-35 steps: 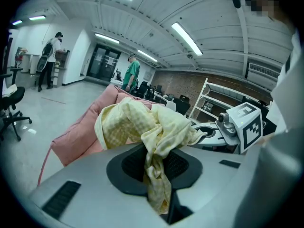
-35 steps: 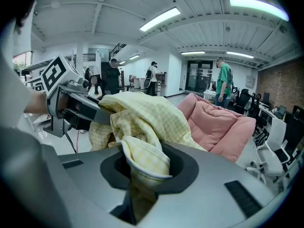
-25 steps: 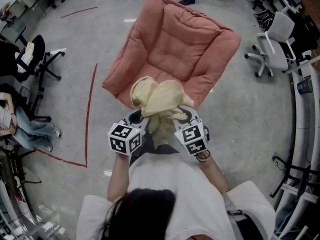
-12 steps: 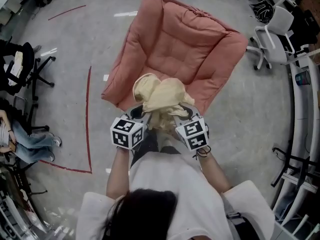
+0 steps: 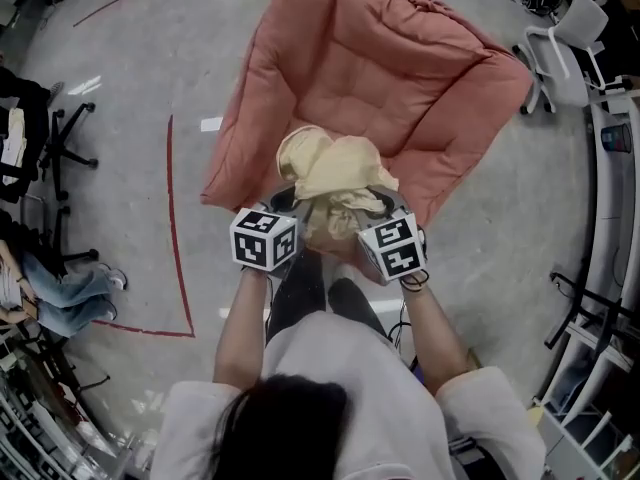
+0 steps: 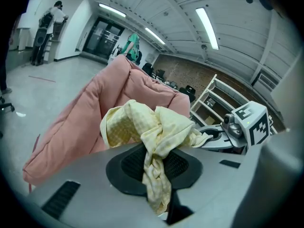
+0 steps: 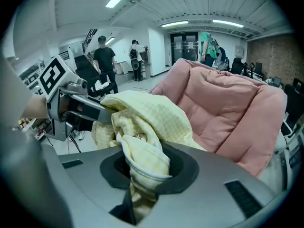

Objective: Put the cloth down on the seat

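Left gripper (image 5: 288,204) and right gripper (image 5: 384,206), jaws nearly closed, still pinch the bunched yellow cloth (image 5: 330,171), now carried farther forward over the pink seat's (image 5: 385,68) front edge.

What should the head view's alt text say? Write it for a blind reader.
From above, a person holds a bunched yellow cloth between the left gripper and right gripper, both shut on it, over the front edge of a pink padded seat on a grey floor.
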Action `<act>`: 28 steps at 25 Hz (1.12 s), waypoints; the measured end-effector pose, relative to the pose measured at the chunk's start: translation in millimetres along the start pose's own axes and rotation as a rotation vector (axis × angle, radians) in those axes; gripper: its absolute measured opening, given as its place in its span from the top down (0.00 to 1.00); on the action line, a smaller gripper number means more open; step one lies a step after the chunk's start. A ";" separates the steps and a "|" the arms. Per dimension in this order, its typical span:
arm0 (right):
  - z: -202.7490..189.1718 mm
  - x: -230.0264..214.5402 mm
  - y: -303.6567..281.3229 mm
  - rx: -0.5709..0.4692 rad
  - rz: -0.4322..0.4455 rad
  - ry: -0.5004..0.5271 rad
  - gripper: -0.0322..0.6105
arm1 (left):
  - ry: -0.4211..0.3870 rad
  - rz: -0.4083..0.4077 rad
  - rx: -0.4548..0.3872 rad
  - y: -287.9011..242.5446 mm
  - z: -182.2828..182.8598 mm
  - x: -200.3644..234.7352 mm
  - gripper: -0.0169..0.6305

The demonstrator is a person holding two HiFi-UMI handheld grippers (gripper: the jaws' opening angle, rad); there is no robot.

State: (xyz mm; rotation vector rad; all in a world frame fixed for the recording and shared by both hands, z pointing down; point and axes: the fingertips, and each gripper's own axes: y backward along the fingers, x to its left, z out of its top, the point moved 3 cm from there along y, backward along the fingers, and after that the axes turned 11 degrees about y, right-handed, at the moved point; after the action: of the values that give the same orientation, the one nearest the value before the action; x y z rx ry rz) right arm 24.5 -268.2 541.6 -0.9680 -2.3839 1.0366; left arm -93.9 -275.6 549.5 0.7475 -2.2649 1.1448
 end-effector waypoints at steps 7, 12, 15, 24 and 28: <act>-35.0 -21.5 -69.7 0.091 0.020 -0.081 0.79 | 0.057 0.017 0.072 -61.3 -6.2 52.9 0.86; -73.3 -36.9 -114.8 0.158 0.027 -0.124 0.78 | 0.071 0.025 0.129 -111.9 -23.0 85.1 0.86; -88.4 -39.7 -137.7 0.184 0.025 -0.152 0.78 | 0.067 0.031 0.152 -131.7 -30.1 103.8 0.86; -135.3 -49.1 -202.0 0.240 0.054 -0.175 0.76 | 0.069 0.056 0.213 -187.5 -59.5 153.7 0.85; -152.4 -48.8 -225.2 0.289 0.060 -0.209 0.75 | 0.067 0.061 0.257 -202.1 -68.9 170.1 0.86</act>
State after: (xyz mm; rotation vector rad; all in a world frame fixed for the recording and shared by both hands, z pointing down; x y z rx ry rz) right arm 43.7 -338.9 807.9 -0.8663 -2.2865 1.5216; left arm -72.3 -361.3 807.7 0.7274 -2.1225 1.4869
